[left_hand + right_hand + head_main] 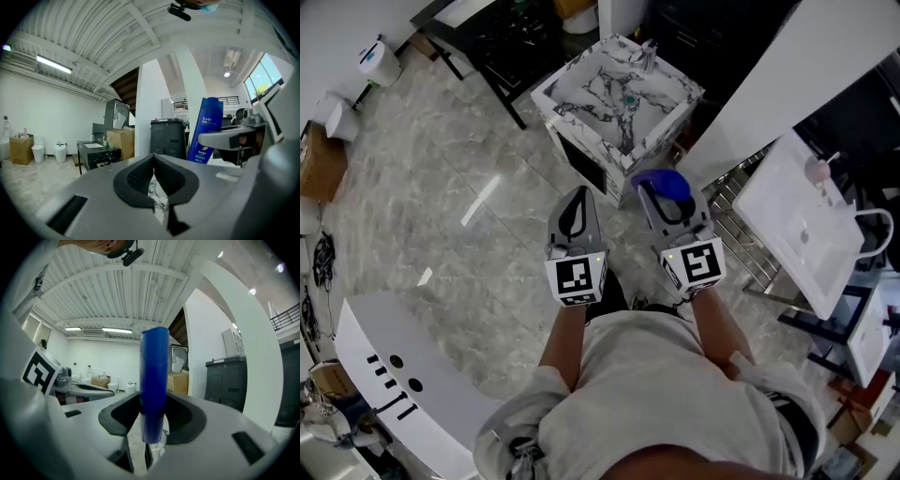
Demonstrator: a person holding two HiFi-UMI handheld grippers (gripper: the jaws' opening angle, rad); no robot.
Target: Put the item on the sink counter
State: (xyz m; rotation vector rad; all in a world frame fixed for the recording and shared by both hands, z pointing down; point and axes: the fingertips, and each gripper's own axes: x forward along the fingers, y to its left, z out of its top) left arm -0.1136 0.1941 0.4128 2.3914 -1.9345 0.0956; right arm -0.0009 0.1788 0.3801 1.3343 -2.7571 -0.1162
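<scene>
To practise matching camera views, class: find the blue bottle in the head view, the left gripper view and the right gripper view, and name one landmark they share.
Head view: blue bottle right of centre, held by the right gripper.
Left gripper view: upright, right of centre.
Right gripper view: dead centre, gripped.
Shared landmark: marble sink counter, glimpsed low between the jaws in both gripper views.

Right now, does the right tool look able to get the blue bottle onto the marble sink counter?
Probably yes. The right tool is clamped on the blue bottle, and the marble sink counter stands just ahead with nothing standing between them. A step forward may be needed.
</scene>
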